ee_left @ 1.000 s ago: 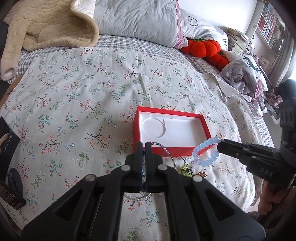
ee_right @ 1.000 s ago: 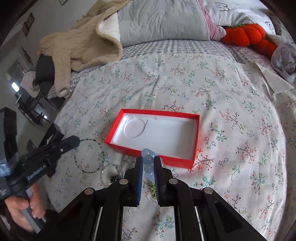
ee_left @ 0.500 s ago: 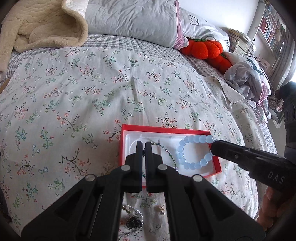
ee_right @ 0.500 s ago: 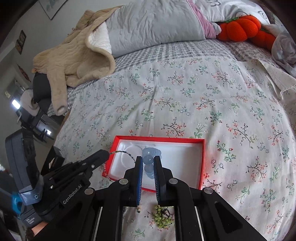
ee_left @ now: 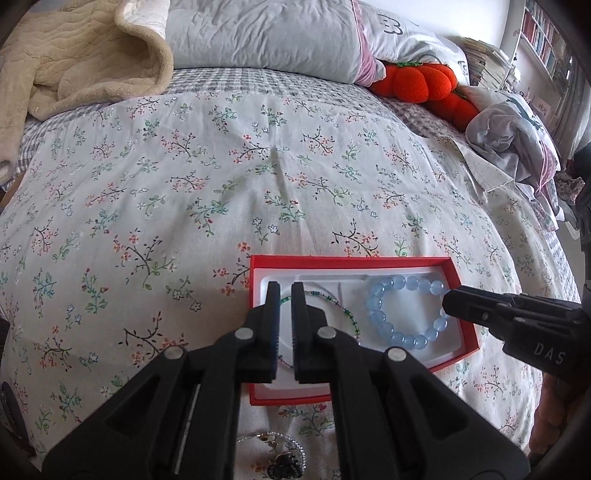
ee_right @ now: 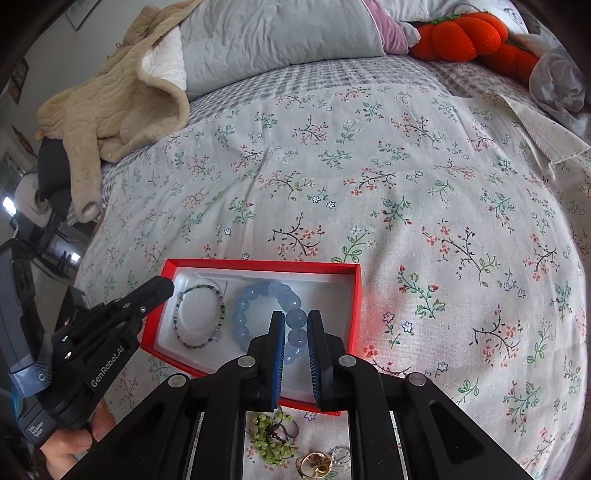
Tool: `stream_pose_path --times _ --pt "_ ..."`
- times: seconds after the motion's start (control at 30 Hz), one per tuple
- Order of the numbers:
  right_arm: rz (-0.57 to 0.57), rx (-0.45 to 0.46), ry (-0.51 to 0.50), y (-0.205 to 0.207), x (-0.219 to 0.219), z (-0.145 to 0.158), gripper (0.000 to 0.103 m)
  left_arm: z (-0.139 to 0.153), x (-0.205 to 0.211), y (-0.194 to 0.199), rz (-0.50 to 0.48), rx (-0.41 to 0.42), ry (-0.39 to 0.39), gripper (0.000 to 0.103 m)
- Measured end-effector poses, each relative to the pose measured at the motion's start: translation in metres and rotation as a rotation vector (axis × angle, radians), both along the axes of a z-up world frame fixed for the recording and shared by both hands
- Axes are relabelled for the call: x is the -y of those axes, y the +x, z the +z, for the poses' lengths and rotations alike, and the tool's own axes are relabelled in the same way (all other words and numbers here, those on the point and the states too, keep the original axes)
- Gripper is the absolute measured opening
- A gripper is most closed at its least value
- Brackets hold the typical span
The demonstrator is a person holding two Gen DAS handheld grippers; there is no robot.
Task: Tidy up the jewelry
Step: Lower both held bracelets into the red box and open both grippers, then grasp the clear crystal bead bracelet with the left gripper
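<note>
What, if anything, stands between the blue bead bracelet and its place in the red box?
Nothing visible does. The blue bead bracelet already lies inside the red box, on its white liner beside the thin beaded bracelet. The right gripper has its fingers on either side of one bead.

A home bedroom: a floral-sheeted bed [ee_left: 207,192], pillows [ee_left: 258,33], and a bookshelf [ee_left: 543,44].

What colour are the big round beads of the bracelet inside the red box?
Pale translucent blue bracelet; clearest in the left wrist view.
</note>
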State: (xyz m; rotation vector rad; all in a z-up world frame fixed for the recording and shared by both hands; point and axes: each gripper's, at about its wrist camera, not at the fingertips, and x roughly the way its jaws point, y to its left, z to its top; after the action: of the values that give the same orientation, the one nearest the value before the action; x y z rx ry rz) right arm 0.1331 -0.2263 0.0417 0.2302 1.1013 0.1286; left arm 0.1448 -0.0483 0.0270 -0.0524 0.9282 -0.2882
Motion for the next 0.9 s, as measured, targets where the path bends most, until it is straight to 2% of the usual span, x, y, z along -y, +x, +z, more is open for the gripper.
stream_pose_path --times 0.03,0.1,0.17,0.2,0.23,0.3,0.6,0.83,0.9 --pt "0.006 0.0 -0.001 -0.001 0.0 0.002 0.015 0.002 0.0 -0.001 -0.003 -0.007 -0.005 0.015" --pt "0.014 0.014 -0.008 -0.007 -0.001 0.01 0.017 0.006 -0.001 -0.005 -0.002 -0.004 -0.005 0.034" --pt "0.02 0.032 -0.022 -0.012 -0.002 0.017 0.024 0.011 -0.002 -0.01 -0.001 0.004 0.004 0.042" --pt "0.023 0.038 -0.023 -0.015 -0.003 0.021 0.031 0.013 -0.002 -0.012 -0.001 0.005 0.008 0.044" --pt "0.025 0.043 -0.022 -0.018 -0.003 0.023 0.045 0.014 -0.003 -0.015 0.0 0.005 0.013 0.045" --pt "0.026 0.058 -0.025 -0.025 -0.005 0.028 0.061 0.017 -0.006 -0.02 0.006 0.005 0.022 0.052" --pt "0.022 0.037 -0.074 -0.054 -0.006 0.029 0.061 0.019 -0.021 -0.048 0.047 -0.002 0.069 0.076" --pt "0.021 0.03 -0.103 -0.077 -0.001 0.025 0.074 0.009 -0.032 -0.067 0.064 -0.047 0.106 0.081" --pt "0.024 0.025 -0.115 -0.082 -0.002 0.022 0.075 0.006 -0.036 -0.072 0.068 -0.054 0.113 0.082"
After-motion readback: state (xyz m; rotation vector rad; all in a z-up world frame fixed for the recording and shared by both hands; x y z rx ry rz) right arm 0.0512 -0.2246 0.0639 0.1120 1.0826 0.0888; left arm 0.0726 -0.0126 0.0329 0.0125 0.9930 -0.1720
